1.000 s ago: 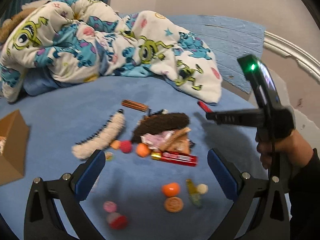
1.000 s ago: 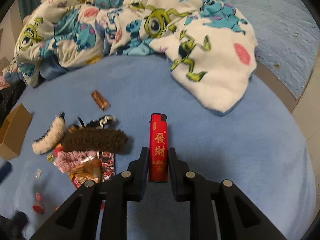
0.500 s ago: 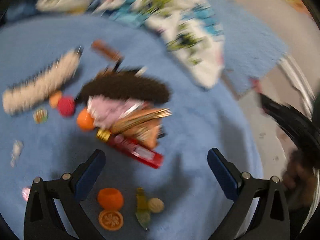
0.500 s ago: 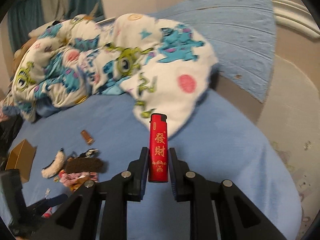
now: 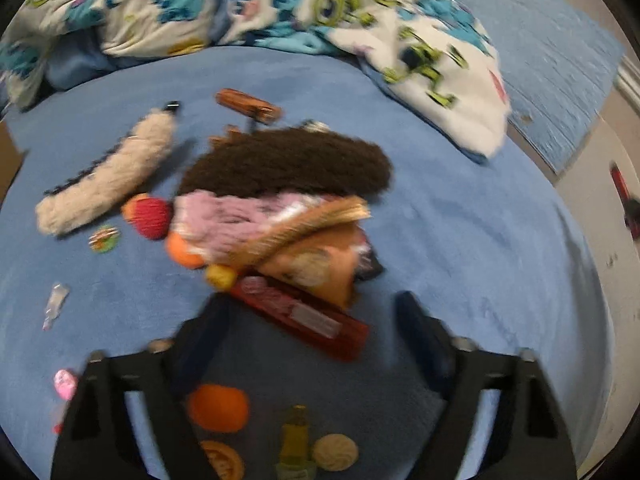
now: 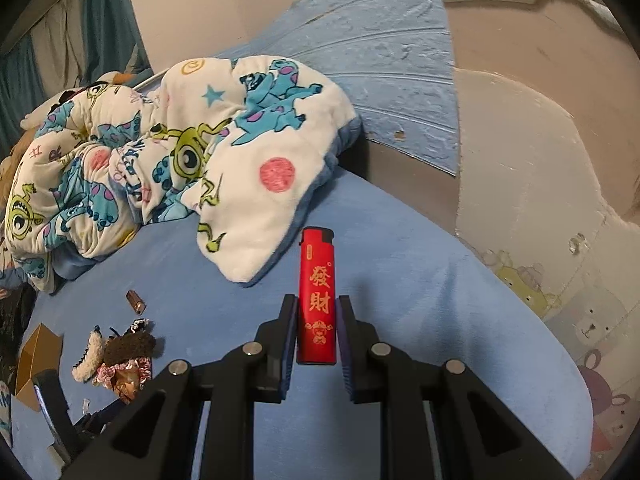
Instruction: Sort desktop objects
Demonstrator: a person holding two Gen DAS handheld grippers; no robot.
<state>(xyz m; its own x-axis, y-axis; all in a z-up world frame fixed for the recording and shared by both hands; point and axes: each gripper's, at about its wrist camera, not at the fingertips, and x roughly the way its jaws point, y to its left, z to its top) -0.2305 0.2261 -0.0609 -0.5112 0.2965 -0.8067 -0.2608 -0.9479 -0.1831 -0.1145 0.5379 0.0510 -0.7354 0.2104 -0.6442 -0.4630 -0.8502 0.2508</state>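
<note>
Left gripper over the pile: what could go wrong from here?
1. The left gripper, whose jaws have just been closing, straddles a red tube lying aslant and partly under an orange packet; it may grab both or drag the heap.
2. The right gripper pinches only the red lighter's lower part; it could pivot or slip.

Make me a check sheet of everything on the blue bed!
Surface: blue bedsheet, soft.
Job's things: red lighter; red tube; brown fuzzy hair clip; cream fuzzy hair clip; orange ball.
Clutter: cartoon blanket; cardboard box.
Grippers: right tongs shut on the lighter; left tongs just been closing, apart around the tube, not pressing.
Cables: nothing seen.
Surroundings: wall.
</note>
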